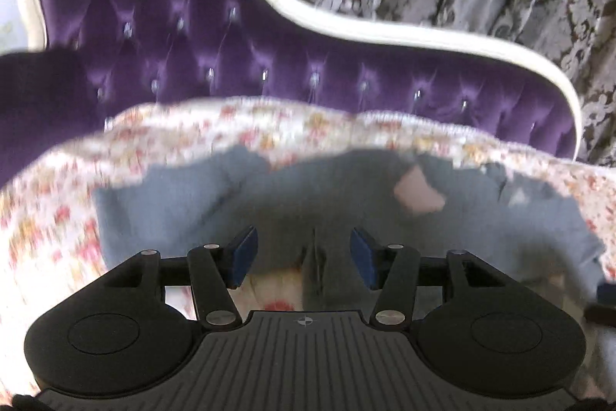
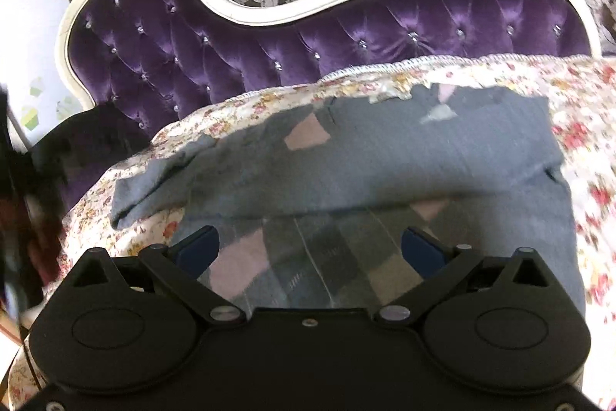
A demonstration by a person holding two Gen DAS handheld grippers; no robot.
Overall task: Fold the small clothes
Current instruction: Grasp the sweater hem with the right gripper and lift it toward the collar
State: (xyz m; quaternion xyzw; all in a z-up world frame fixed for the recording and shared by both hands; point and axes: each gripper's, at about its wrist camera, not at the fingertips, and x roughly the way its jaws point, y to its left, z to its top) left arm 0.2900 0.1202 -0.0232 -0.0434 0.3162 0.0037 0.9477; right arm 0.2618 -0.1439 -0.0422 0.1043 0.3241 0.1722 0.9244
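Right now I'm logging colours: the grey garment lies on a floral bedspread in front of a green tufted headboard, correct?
Not green: the tufted headboard is purple with a white frame, clearest in the right wrist view. The grey garment does lie on the floral bedspread in front of it.

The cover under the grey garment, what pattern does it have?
The quilted cover is white with small red and yellow flowers, clearest in the right wrist view.

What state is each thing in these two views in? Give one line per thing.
Grey garment: lying on the cover, partly folded over itself.
Floral cover: spread out under the garment.
Left gripper: open, over the garment's near edge.
Right gripper: open wide, nothing held.
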